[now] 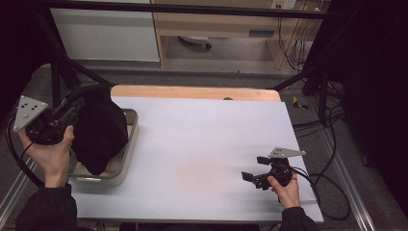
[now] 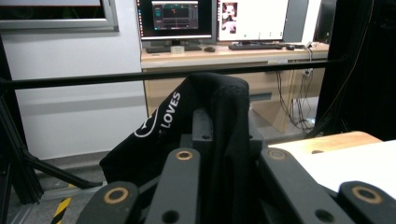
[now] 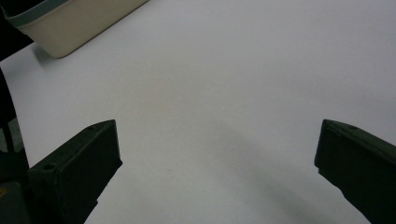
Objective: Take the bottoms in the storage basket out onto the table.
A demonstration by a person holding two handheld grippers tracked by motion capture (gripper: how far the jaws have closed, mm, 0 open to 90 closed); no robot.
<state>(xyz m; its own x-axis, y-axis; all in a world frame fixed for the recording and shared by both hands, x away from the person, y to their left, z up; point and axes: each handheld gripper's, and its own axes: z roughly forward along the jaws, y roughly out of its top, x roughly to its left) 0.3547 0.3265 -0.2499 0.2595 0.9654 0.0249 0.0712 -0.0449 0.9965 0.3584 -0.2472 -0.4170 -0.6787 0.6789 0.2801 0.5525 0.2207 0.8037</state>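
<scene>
Dim room overall; the white tabletop is the brightest surface in the high view, evenly lit from above, with black corners around it. A soft shadow lies on the tabletop beside the beige bin. The black cloth over that bin shows almost no detail. In the left gripper view the monitors glare; near jaws are blurred. The right gripper view is soft and grainy

A wooden desk stands against the far wall and carries two lit monitors and keyboards. Beside it is a white wall panel. Grey floor lies beyond the white tabletop, with black cables hanging at the right.
</scene>
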